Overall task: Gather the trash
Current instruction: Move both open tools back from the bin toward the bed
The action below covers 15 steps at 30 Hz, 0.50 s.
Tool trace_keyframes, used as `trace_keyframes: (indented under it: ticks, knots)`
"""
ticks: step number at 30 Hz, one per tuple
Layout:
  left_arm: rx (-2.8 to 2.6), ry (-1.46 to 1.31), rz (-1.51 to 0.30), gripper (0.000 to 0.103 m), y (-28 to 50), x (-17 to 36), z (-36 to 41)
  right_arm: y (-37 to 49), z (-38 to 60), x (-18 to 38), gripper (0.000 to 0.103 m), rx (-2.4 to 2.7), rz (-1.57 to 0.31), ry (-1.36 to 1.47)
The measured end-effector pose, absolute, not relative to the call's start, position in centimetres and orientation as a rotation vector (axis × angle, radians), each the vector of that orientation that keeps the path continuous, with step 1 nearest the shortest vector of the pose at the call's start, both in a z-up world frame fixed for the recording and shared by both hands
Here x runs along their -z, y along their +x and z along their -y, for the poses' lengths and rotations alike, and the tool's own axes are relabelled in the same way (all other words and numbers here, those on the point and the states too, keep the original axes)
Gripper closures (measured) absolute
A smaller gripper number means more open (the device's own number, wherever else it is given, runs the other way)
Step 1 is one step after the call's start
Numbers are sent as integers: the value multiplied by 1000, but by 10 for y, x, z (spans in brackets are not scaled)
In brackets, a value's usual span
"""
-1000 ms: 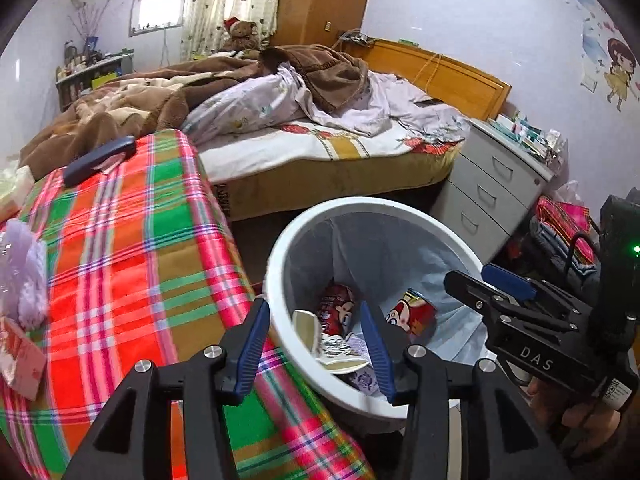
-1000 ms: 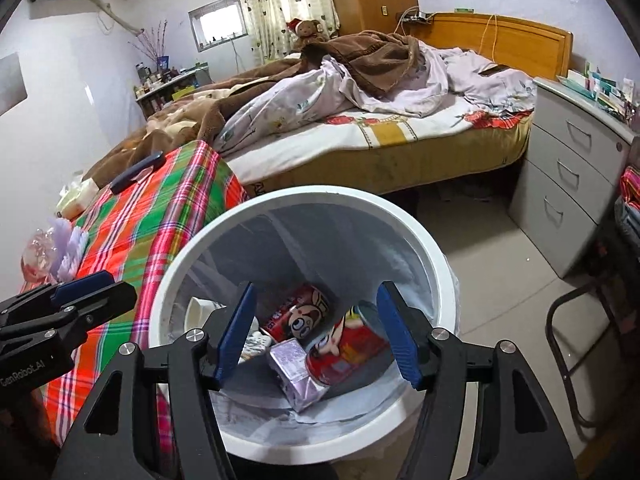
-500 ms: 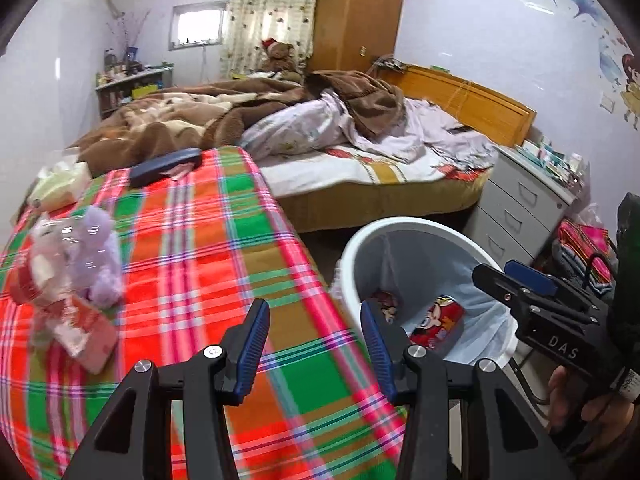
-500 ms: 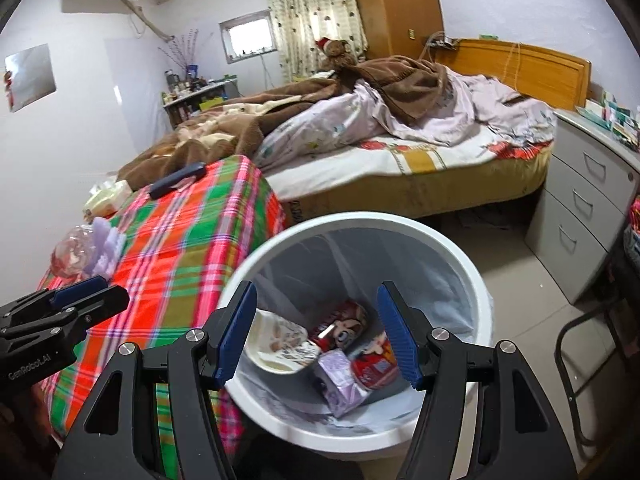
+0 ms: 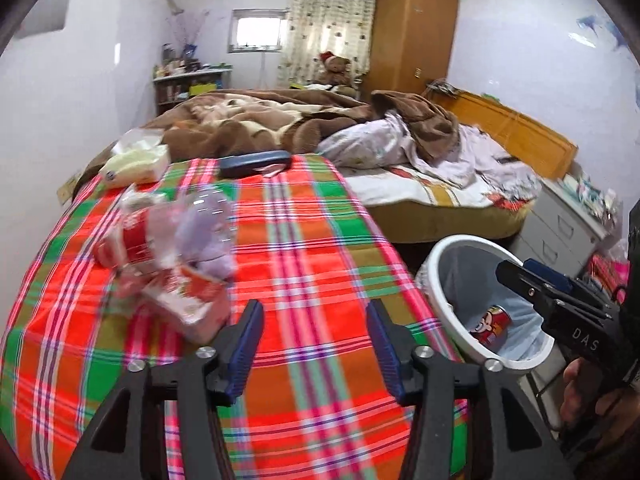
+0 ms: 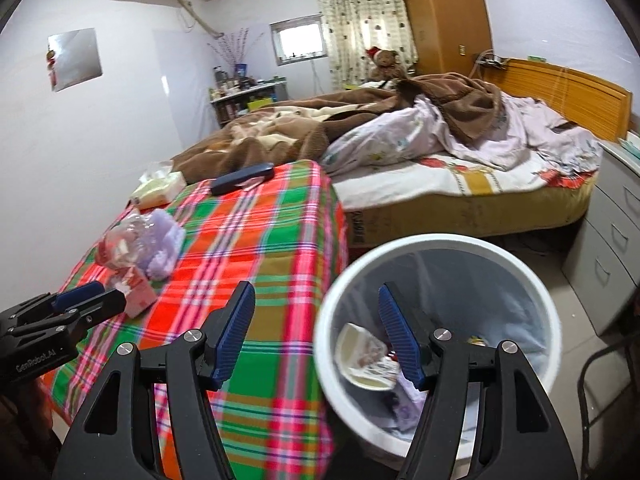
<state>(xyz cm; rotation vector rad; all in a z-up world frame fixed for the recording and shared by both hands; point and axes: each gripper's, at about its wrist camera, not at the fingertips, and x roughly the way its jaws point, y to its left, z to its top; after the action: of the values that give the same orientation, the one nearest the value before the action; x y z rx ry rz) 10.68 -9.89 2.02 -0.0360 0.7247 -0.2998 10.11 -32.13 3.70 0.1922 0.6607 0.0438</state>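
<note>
Left wrist view looks over a table draped in a red, green and orange plaid cloth (image 5: 304,264). The left tongs (image 5: 314,340) hang above the cloth near its front edge; their blue-padded jaws are opening and nothing is between them. Toward the left edge of the table lies a blurred heap of trash (image 5: 172,256): a crumpled clear plastic bottle with a red label, a lilac wad pressed against it, and a red and white carton lying on the side of the heap nearest the tongs. Along the far edge sit a pale yellow tissue pack (image 5: 136,162), at the far left corner, and a long dark blue case (image 5: 256,163), about midway.

Beside the right edge of the table stands a round white trash bin lined with a pale plastic bag (image 5: 452,248), on the floor. A red cartoon-printed snack packet (image 5: 490,324) lies inside it.

Right wrist view shows the right tongs (image 6: 316,332) released as well, the jaws opening with nothing gripped. One finger is over the cloth at the table's right edge, the other over the mouth of the bin (image 6: 440,242), where a crushed white paper cup (image 6: 366,354) and other wrappers lie. The trash heap (image 6: 140,248) shows at the left of the table, with the left tongs (image 6: 100,300) just in front of it, not touching it. An unmade bed with a brown blanket (image 6: 304,120) stands behind the table.
</note>
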Motion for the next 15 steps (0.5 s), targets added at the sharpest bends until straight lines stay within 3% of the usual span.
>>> trace_keyframes:
  ticks: [15]
  knots:
    - [123, -164, -762, 46, 129, -3, -5, 133, 258, -28, 35, -194, -712, 145]
